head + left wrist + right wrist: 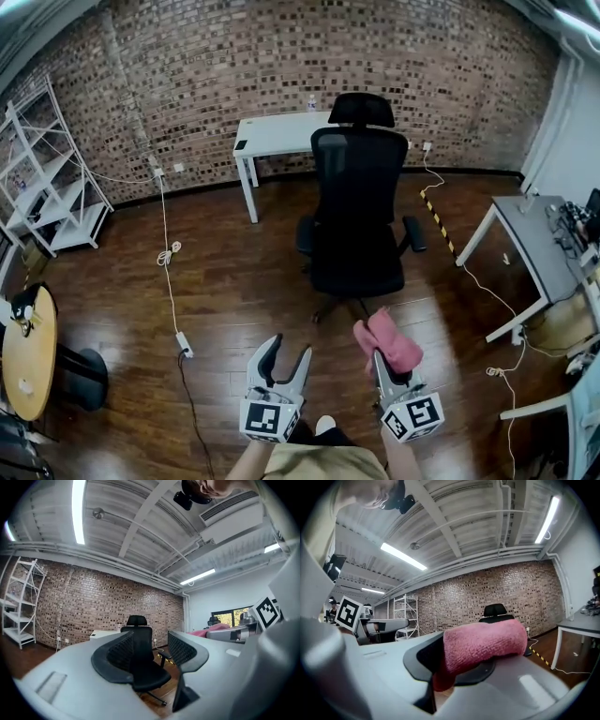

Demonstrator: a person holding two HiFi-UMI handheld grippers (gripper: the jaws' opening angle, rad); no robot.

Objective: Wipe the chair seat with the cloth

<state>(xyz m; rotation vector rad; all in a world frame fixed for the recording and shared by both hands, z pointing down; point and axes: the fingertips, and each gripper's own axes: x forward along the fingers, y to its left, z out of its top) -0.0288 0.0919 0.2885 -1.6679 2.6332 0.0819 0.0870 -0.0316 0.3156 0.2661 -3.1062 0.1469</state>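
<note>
Our right gripper [382, 364] is clamped on the pink cloth [388, 339], which bunches over its jaws. The chair seat [356, 272] lies straight ahead and slightly to the left of it, front edge toward us, still apart from the cloth. Our left gripper [288, 349] hangs with jaws spread and nothing between them, off toward the seat's left side. We judge the right arm better placed: the reach goes forward onto the seat.

I see a dark wooden floor [234, 281]. On it stands the black office chair [356, 216], and a white worktop [277, 136] stands just behind it. A white cable [167, 253] lies over the boards and ends at a power strip [185, 345] on my left.
</note>
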